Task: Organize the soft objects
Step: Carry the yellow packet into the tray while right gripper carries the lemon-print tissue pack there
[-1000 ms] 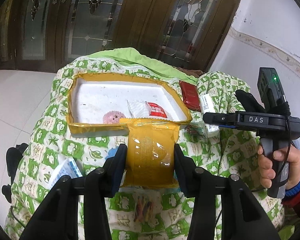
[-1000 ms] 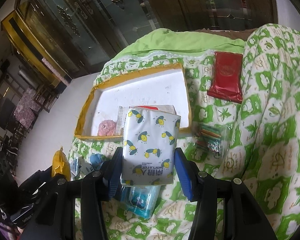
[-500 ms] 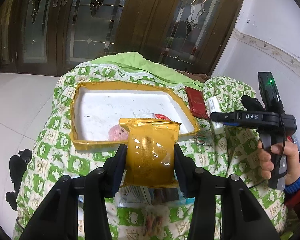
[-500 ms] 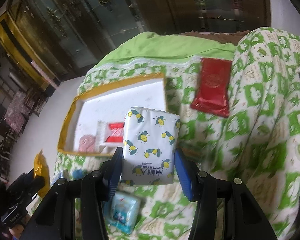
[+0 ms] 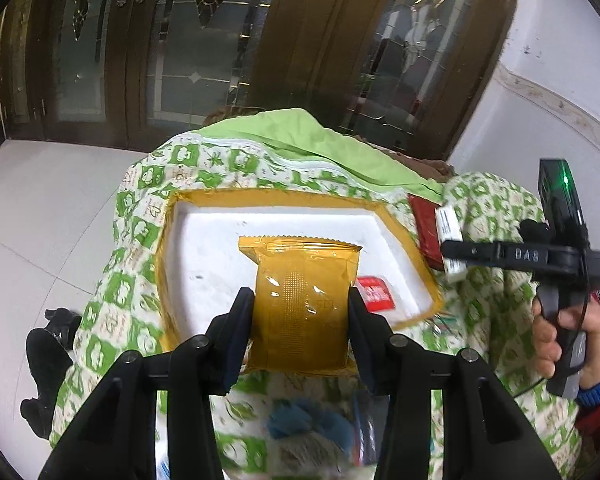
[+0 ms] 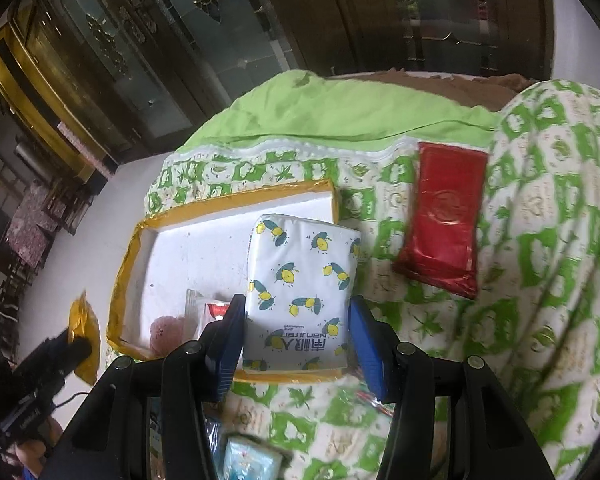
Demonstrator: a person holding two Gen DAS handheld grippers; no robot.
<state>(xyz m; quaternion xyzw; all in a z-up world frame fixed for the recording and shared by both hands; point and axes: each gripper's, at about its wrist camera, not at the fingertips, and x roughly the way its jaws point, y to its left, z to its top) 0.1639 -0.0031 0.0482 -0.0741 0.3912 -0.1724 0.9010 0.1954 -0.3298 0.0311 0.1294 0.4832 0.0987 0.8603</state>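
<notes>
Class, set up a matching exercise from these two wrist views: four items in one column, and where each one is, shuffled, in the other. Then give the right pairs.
Items
1. yellow packet
2. lemon-print tissue pack
3. red pouch
4. pink ball

Places
A. lying on the green quilt, outside the tray
B. gripped by the right tool
C. lying inside the tray
D. gripped by the left tool

Pairs: 1-D, 2-B, 3-A, 4-C

Both wrist views look steeply down, sharing yellow-rimmed tray (image 5: 414,256) (image 6: 128,264).
</notes>
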